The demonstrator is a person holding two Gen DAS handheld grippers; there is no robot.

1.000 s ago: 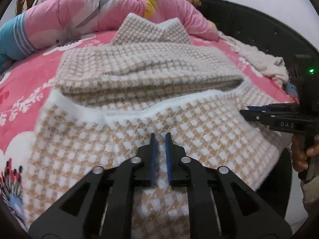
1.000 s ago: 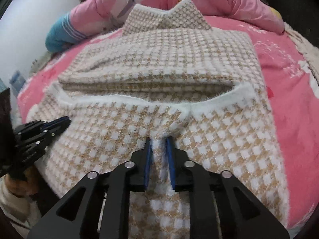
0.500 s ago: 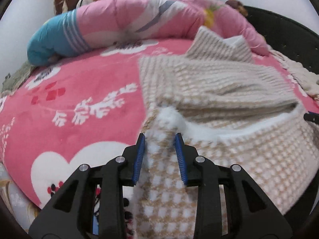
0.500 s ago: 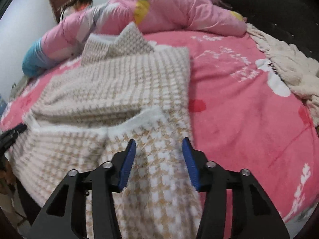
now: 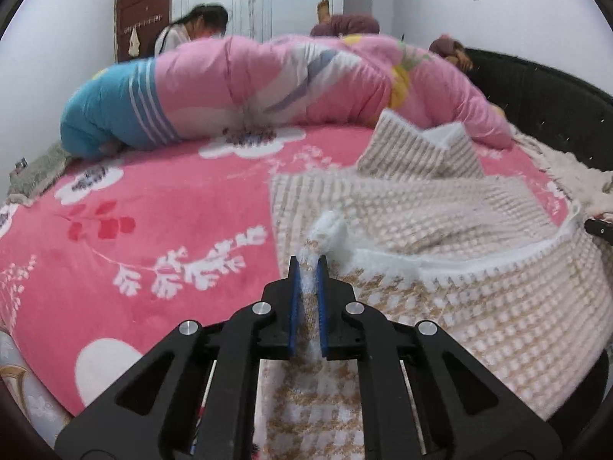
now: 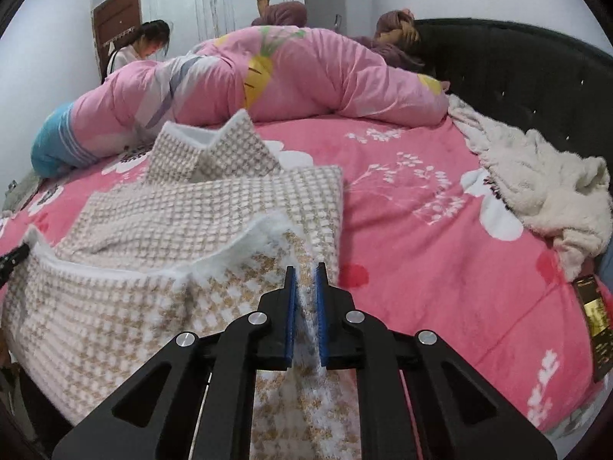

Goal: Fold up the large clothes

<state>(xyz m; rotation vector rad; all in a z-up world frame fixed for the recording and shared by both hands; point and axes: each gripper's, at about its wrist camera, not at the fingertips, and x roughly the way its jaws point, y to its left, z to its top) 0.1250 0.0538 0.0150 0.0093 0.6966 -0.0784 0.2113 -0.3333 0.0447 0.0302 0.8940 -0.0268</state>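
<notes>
Both grippers, left (image 5: 306, 264) and right (image 6: 304, 270), fingers clamped on the checked garment's (image 6: 153, 237) white-trimmed hem

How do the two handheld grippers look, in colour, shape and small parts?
The left gripper and right gripper look alike: matte black plastic bodies built of angular linkage arms with triangular cut-outs, joined by round silver bolt heads. Each has two narrow, flat fingers lined inside with blue ribbed pads. No cables, markings or sleeves show.
</notes>
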